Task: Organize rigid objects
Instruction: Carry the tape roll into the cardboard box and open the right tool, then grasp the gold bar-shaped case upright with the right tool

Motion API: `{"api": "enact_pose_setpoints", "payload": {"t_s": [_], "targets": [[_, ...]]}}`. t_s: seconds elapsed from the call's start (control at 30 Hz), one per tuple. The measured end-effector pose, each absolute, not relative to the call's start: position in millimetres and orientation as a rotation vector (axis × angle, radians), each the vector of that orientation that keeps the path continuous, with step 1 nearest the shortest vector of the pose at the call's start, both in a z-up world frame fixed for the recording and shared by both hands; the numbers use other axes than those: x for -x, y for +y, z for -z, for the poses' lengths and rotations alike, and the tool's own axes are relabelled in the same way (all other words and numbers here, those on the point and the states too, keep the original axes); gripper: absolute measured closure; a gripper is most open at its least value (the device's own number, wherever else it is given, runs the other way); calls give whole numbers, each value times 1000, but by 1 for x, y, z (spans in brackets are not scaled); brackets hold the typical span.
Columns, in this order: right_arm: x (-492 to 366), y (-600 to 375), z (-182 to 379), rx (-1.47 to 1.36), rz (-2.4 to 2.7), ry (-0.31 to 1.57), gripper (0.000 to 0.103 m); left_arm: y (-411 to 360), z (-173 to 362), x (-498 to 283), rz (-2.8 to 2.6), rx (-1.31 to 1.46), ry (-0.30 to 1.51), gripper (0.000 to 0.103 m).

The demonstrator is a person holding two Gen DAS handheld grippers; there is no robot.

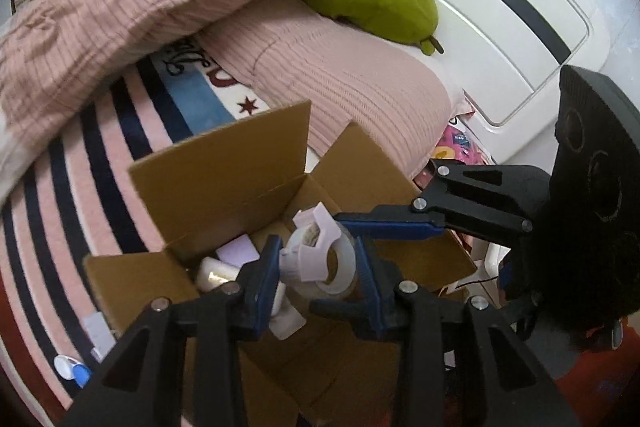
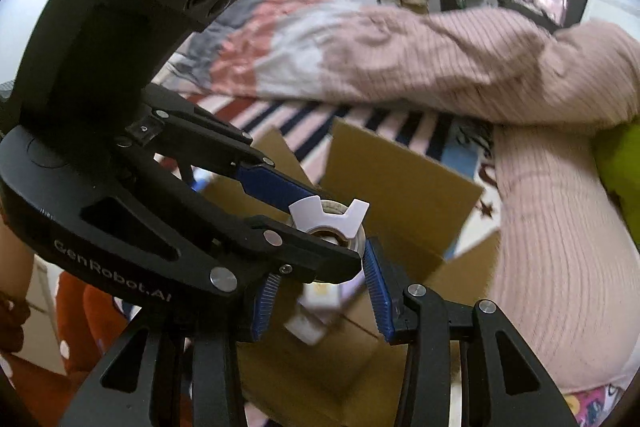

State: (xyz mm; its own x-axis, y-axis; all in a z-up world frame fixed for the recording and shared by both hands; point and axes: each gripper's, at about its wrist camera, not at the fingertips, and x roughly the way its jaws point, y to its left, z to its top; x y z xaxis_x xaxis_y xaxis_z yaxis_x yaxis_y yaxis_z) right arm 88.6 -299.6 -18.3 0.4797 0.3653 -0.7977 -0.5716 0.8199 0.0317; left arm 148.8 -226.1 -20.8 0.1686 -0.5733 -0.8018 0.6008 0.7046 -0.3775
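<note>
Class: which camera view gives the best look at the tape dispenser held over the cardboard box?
The left wrist view: the tape dispenser shows its roll and white frame between the left gripper fingers. In the right wrist view, the left gripper hides most of it; only the white top shows.

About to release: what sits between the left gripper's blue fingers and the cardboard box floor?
In the left wrist view, the left gripper clamps a clear tape roll in a white dispenser; below it, white items lie in the brown cardboard box.
</note>
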Motion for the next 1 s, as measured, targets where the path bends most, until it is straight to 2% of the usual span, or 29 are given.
{"api": "enact_pose_setpoints", "payload": {"t_s": [0.07,0.17,0.23,0.27,0.47,0.57,0.6,0.7,0.8,1.0], "targets": [[-92,-300,22,275,-561,919,67,-229,21,-149,824,-55,1111,67],[-92,-298,26,312,-529,923,65,-229,23,-150,807,-63,1105,54],[-92,-299,29,301,-528,937,48,-224,21,-150,788,-60,1094,48],[-92,-300,30,298,-524,935,44,-221,19,-149,782,-59,1089,48],[-84,-294,22,297,-540,920,40,-185,-3,-133,704,-51,1008,41],[-80,-282,12,273,-572,885,27,-154,-16,-119,645,-32,961,39],[-78,-275,9,271,-584,869,21,-142,-21,-114,625,-30,943,36],[-68,-247,-3,269,-619,812,13,-101,-30,-97,545,-25,897,31],[-58,-215,-11,268,-676,759,13,-54,-30,-78,465,-1,874,31],[-47,-146,-2,237,-809,776,13,20,-11,-49,344,78,838,28]]}}
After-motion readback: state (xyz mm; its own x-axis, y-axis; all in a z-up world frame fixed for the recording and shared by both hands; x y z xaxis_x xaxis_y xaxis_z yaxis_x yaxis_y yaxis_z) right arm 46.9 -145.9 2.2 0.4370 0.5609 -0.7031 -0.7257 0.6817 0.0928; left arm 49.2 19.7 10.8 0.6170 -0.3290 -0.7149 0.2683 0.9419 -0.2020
